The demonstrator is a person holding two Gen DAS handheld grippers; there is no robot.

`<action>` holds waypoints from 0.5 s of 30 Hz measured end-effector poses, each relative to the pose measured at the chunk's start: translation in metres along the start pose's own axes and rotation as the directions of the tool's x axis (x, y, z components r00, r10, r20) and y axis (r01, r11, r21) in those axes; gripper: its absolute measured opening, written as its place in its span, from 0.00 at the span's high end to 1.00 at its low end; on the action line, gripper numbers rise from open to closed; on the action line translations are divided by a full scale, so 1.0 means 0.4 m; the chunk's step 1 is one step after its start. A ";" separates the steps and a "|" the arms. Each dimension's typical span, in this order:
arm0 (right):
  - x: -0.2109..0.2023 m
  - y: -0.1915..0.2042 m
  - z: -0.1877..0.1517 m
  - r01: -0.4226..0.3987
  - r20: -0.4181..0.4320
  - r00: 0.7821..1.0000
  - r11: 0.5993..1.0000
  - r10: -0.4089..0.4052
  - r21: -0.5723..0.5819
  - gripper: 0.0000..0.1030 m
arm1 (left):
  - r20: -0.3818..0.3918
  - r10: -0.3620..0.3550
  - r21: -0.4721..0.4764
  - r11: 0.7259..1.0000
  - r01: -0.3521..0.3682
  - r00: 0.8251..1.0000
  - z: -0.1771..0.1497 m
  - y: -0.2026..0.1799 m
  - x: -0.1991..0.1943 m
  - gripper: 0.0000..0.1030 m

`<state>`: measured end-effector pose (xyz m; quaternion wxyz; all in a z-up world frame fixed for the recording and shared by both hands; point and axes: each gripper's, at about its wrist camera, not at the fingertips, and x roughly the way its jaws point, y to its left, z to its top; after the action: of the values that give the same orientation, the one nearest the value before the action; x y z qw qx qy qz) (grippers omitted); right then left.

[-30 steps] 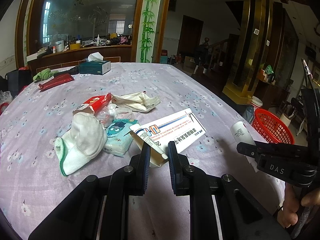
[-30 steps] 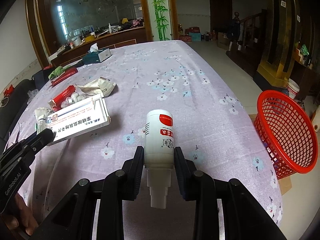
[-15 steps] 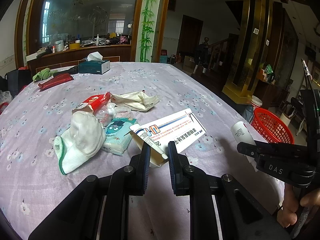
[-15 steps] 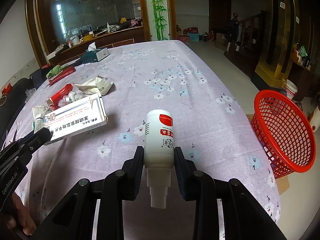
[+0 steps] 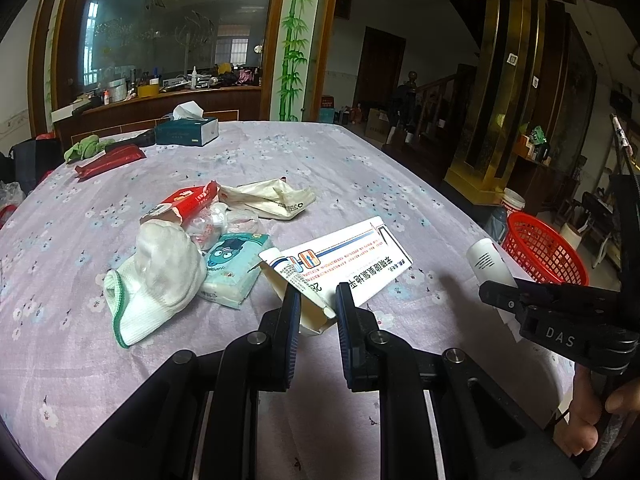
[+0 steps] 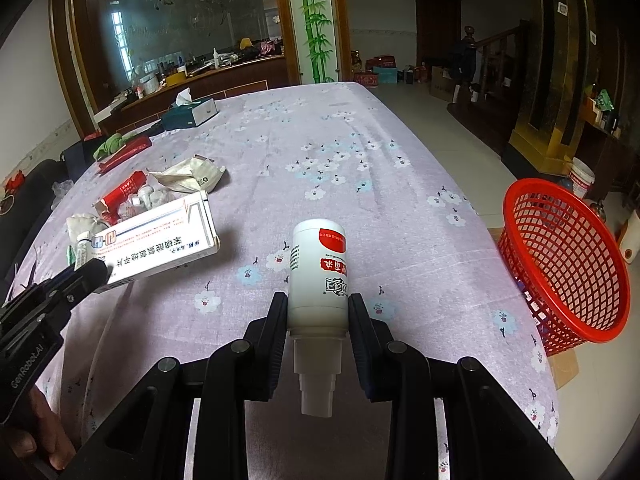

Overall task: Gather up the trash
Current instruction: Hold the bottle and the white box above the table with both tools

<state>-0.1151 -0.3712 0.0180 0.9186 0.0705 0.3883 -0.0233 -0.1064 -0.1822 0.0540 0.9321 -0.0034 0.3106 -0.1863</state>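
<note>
Red plastic mesh marks the goal: the red basket [image 6: 564,264] stands on the floor just off the table's right edge, and as far as its visible wall and inside show, nothing can be made out in it yet. Both grippers are loaded. The right gripper [image 6: 318,312] has its jaws closed on a white bottle [image 6: 319,276] with a red label, held with its neck toward the camera, above the lilac flowered table [image 6: 320,152] and short of the basket. The left gripper [image 5: 316,308] has its jaws pinched on the torn end flap of a white medicine box [image 5: 340,264], whose far end appears lifted off the cloth.

Judging from this, the task is early: two pieces are in hand and none is dropped. Left on the table is a cluster near the box: a white knitted glove [image 5: 156,276], a pale blue tissue pack [image 5: 232,268], a red packet [image 5: 184,204], some clear crumpled plastic [image 5: 220,224] and a cream wrapper [image 5: 272,200]. Farther back lie a red pouch [image 5: 112,162], a green cloth [image 5: 86,148] and a tissue box [image 5: 188,132]; whether those count as trash cannot be told.

Hidden things: the basket's bottom is out of sight behind its rim and partly behind the table edge, the bottle's cap end sits between the gripper arms, and the box's print is too distorted to read reliably.
</note>
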 end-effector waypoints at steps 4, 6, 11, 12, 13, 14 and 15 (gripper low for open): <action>-0.006 -0.004 -0.001 0.000 0.002 1.000 1.000 0.000 0.001 0.69 | 0.004 0.008 0.001 1.000 -0.008 1.000 -0.001 -0.002 -0.001 0.84; -0.009 -0.004 -0.001 0.000 0.003 1.000 1.000 0.000 0.001 0.69 | 0.003 0.013 0.000 1.000 -0.013 1.000 0.002 0.000 -0.001 0.84; -0.018 0.000 -0.003 -0.003 0.008 1.000 1.000 0.003 -0.001 0.69 | 0.013 0.031 0.003 1.000 -0.031 0.999 0.006 0.002 -0.012 0.84; -0.019 0.001 -0.002 -0.003 0.008 1.000 1.000 0.003 -0.001 0.69 | 0.015 0.035 0.005 0.999 -0.035 0.999 0.005 0.002 -0.014 0.84; -0.021 0.003 -0.003 -0.002 0.008 1.000 1.000 0.002 -0.002 0.69 | 0.017 0.038 0.004 0.999 -0.038 0.999 0.004 0.003 -0.017 0.84; -0.022 0.004 -0.003 0.000 0.011 1.000 1.000 0.000 -0.004 0.69 | 0.018 0.039 0.004 0.999 -0.039 0.999 0.005 0.003 -0.019 0.84; -0.026 0.005 -0.004 0.001 0.012 1.000 1.000 -0.001 -0.006 0.69 | 0.019 0.043 0.005 0.999 -0.043 0.999 0.005 0.004 -0.021 0.84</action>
<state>-0.1233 -0.3691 0.0244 0.9211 0.0673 0.3828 -0.0227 -0.1111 -0.1779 0.0602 0.9389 0.0039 0.3011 -0.1668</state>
